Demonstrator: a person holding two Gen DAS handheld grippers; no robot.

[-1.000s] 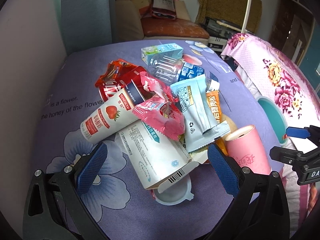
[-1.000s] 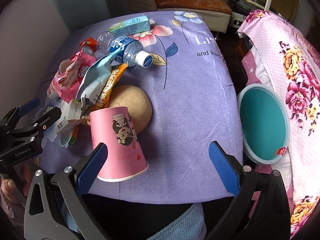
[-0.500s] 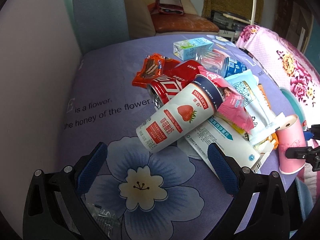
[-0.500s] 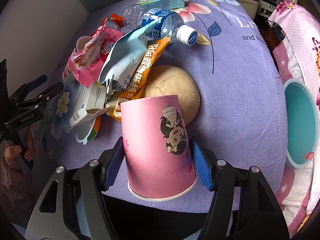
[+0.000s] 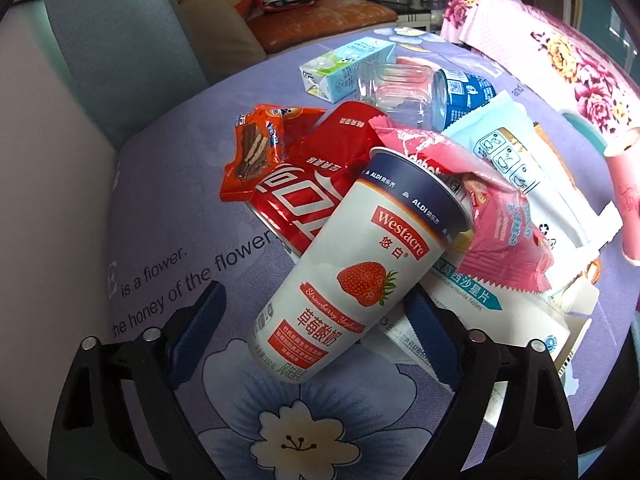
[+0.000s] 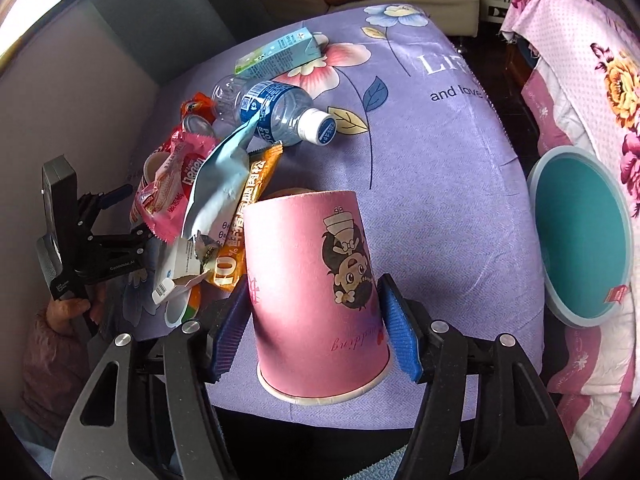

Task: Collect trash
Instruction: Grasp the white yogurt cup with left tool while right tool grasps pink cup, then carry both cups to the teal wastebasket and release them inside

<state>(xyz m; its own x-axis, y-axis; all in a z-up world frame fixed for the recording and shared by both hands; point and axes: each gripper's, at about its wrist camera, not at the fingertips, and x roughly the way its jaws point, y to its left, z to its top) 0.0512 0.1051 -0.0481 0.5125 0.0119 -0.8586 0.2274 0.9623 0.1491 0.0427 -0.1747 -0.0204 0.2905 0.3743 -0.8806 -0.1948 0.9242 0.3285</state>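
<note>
Pink paper cup (image 6: 316,296), upside down at the table's (image 6: 440,208) near edge, is clamped between the pads of the right hand-held gripper (image 6: 316,324). The pickup step is judged under way; next, a lift and a carry to the teal bin (image 6: 580,240) at the right would be called for. The left hand-held gripper (image 5: 316,316) is closing around the strawberry yoghurt cup (image 5: 352,276), tilted on the litter heap, not yet pressed.

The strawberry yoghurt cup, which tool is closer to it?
Left. The left tool has the strawberry yoghurt cup lying between its closing jaws. The right tool is across the trash pile, clamped around the upside-down pink paper cup.
</note>
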